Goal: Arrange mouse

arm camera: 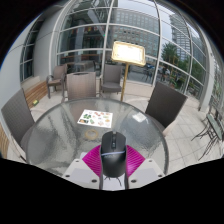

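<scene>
A black computer mouse (112,153) sits between my gripper's two fingers, above a round glass table (60,140). The magenta pads (94,159) press against both of its sides, so my gripper (112,162) is shut on the mouse. The mouse points forward, away from me, and its rear end hides the gap between the fingertips. I cannot tell whether it rests on the glass or is lifted off it.
A white sheet with coloured marks (96,118) lies on the glass beyond the mouse. Dark chairs stand round the table: one to the left (20,118), one to the right (163,103), one behind (78,87). A square lamp (127,54) stands before tall windows.
</scene>
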`<state>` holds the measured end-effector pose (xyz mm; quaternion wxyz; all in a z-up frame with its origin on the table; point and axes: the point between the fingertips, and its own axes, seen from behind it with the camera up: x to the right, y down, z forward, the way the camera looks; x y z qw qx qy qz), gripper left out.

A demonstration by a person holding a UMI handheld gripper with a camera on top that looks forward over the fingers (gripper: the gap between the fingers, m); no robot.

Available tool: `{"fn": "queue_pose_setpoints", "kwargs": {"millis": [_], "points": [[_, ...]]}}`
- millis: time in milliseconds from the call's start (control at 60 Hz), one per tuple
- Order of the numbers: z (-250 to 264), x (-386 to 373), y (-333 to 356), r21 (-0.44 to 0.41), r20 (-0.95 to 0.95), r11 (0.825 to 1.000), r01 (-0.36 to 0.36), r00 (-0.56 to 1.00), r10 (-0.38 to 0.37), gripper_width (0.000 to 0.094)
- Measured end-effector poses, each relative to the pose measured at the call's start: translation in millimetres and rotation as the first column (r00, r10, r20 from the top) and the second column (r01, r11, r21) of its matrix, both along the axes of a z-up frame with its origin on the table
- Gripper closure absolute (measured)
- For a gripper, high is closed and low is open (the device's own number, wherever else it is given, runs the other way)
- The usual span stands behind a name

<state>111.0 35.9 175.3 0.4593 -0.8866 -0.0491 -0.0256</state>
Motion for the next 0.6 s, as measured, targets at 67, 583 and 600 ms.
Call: {"fn": "queue_pose_setpoints", "kwargs": {"millis": [67, 583, 600], "points": [[-50.4, 6.8, -5.5, -0.078, -0.034, 0.997, 0.012, 0.999, -0.015, 0.0654], [-186.4, -4.3, -30.3, -0.223, -0.089, 0.974, -0.028, 0.996, 0.008, 0.0507], [-187.1, -4.8, -29.9, -0.221, -0.09, 0.975, -0.031, 0.996, 0.012, 0.0496]]}}
